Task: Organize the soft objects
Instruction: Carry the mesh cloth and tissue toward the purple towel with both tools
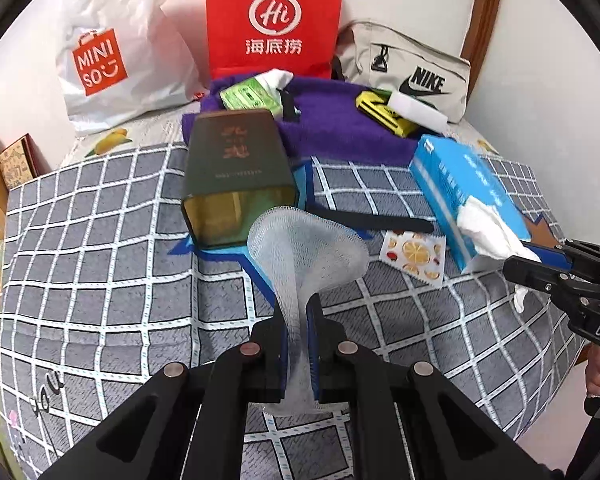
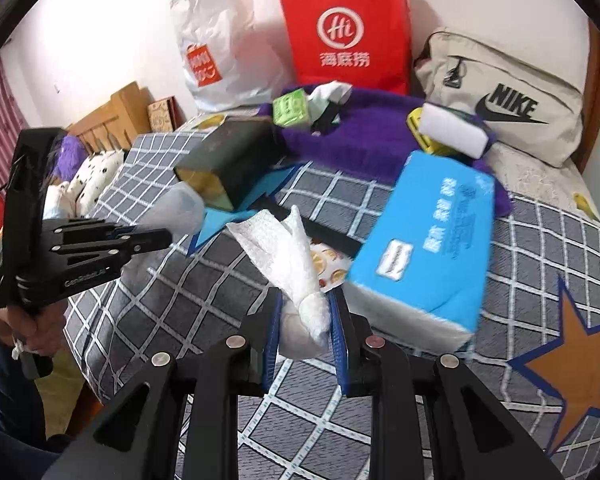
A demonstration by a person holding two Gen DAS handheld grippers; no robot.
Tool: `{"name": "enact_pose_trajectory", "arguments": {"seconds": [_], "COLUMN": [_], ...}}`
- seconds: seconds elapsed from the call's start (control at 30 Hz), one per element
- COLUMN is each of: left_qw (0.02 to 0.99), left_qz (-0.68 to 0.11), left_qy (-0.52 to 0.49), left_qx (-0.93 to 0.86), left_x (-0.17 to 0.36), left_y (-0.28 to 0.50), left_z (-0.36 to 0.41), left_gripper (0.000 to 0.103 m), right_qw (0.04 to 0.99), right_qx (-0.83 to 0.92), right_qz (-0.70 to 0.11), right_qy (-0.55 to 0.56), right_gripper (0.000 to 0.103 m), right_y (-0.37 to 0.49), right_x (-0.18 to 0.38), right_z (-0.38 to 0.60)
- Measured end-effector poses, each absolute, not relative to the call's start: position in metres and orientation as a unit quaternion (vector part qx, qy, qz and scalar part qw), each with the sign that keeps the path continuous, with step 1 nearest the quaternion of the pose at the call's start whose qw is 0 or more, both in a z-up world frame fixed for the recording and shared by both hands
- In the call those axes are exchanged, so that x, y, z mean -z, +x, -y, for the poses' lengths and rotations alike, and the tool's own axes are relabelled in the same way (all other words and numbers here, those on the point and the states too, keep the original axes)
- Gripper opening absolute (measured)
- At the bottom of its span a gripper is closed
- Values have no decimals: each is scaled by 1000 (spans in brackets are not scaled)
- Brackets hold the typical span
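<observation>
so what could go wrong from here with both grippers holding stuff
1. The right gripper pinches the white tissue still attached to the blue tissue pack, which looks lifted and blurred; the tissue may tear or the pack may drop.
2. The left gripper clamps only a narrow neck of the white mesh, so it might slip out near the dark green box.

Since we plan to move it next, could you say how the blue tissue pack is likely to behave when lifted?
The blue tissue pack looks soft-walled, so it would probably dent under a pinch. The tissue in the right gripper may slide out instead of lifting it.
</observation>
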State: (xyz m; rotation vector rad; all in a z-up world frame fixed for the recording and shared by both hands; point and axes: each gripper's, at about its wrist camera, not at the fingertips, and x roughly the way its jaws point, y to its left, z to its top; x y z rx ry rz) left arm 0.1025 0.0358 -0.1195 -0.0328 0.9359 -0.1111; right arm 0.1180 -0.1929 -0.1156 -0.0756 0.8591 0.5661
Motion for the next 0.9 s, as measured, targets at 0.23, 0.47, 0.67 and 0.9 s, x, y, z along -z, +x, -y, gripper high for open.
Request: {"name": "enact_pose_trajectory", "arguments": {"seconds": [0.23,0.47,0.67,0.9], "left_qw": [898,904,905,910], "left_qz": [-438,-425,-424,-413], "left_qy": [-18,-20,-16,-15], "left_qx": [45,47,38,37], "left_x": [97,76,63,42], "left_y": [104,112,125,152], "left_z": [-30,-26,-30,-32], "left_gripper": [9,9,9,9], "right_qw": [878,883,889,891], "right_qx": [-259,-252,-245,-247], "right_qz": [-403,-395,-386,-380], "right_qy": [-15,-7,-4,9], "right_gripper": [24,24,24,24], "right_y": [124,135,151,179], "right_x": [102,89,75,61], "right_z": [206,214,218,214]}}
